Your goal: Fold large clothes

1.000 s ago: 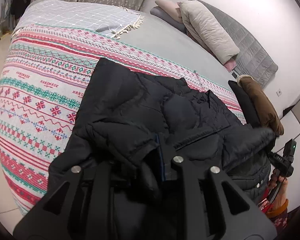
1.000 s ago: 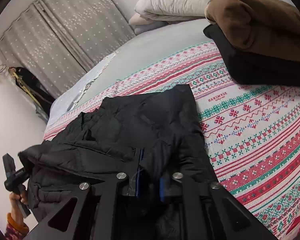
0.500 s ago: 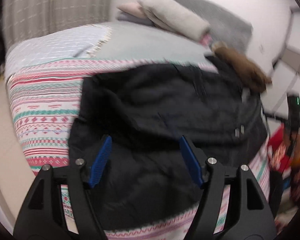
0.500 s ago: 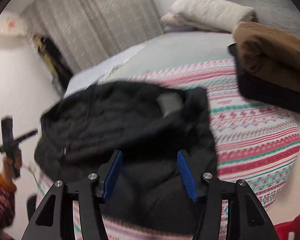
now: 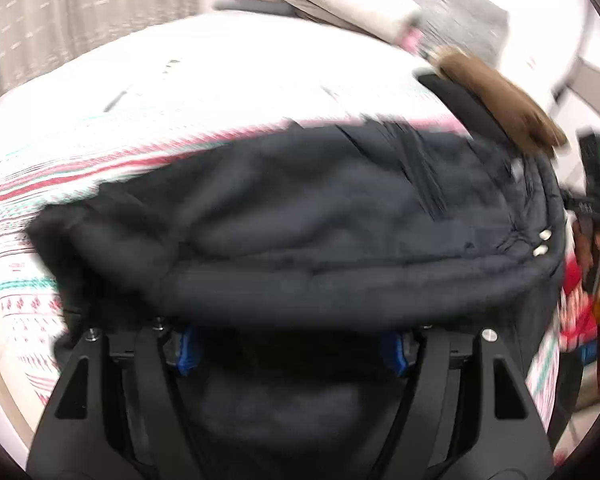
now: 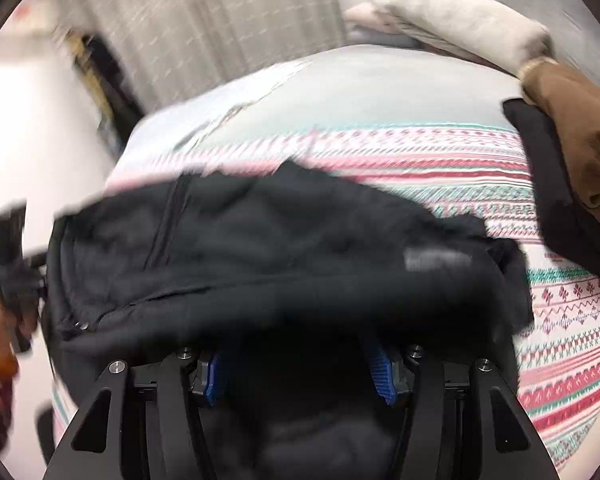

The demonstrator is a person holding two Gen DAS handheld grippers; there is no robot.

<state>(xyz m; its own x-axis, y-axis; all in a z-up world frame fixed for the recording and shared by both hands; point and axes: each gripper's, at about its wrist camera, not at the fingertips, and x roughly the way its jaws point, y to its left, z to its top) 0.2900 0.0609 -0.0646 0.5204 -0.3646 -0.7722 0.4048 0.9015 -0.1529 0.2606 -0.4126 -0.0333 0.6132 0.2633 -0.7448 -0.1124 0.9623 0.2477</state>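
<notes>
The black jacket [image 5: 300,232] lay folded across the patterned bedspread [image 6: 560,320], its long axis crosswise just ahead of the left gripper [image 5: 290,350] and right gripper [image 6: 300,372], both open and empty.

We see a bed [image 6: 380,92] spread with a red, green and white patterned blanket [image 6: 560,344]. On it a black padded jacket [image 6: 260,256] lies bunched up near the front edge. To the right, a brown garment [image 6: 580,136] rests on a folded black one [image 6: 548,184]. Beige pillows [image 6: 460,24] are stacked at the far end.
</notes>
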